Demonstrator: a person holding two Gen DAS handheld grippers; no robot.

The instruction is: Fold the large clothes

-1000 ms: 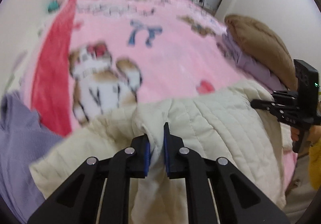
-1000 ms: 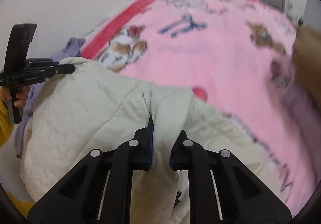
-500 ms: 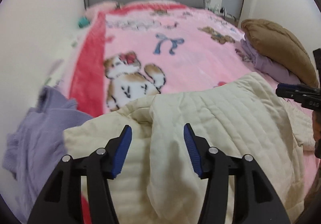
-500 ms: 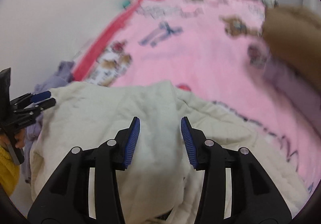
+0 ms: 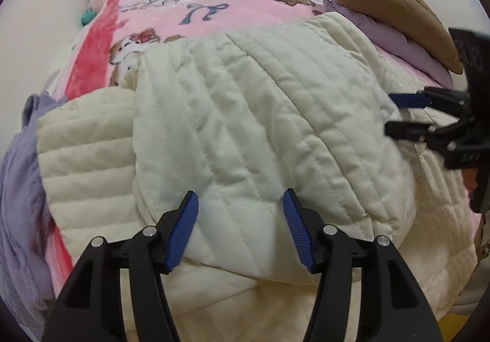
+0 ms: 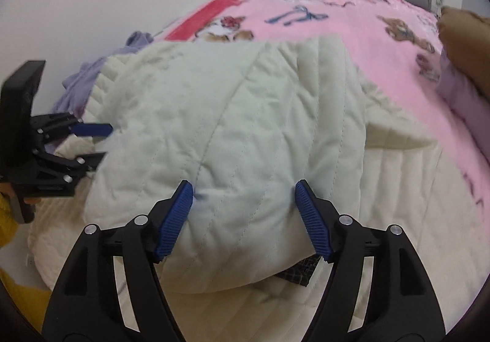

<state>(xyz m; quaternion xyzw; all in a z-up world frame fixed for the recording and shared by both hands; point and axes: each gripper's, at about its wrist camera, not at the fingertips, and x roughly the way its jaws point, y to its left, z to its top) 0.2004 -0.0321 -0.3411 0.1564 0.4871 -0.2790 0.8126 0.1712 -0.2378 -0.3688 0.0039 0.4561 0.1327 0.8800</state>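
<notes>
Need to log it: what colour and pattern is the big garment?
Cream, quilted in stitched lines: the garment, clearest in the left wrist view.

A second ago both of my hand-held grippers pinch raised folds of the cream quilted coat [image 5: 245,115]; now the left hand-held gripper [image 5: 240,204] and the right hand-held gripper [image 6: 243,195] have just been opening, pads clear of the fabric. The released top layer lies folded flat over the rest of the coat. Both views sit closer over it, so less pink blanket [image 6: 352,44] shows.
</notes>
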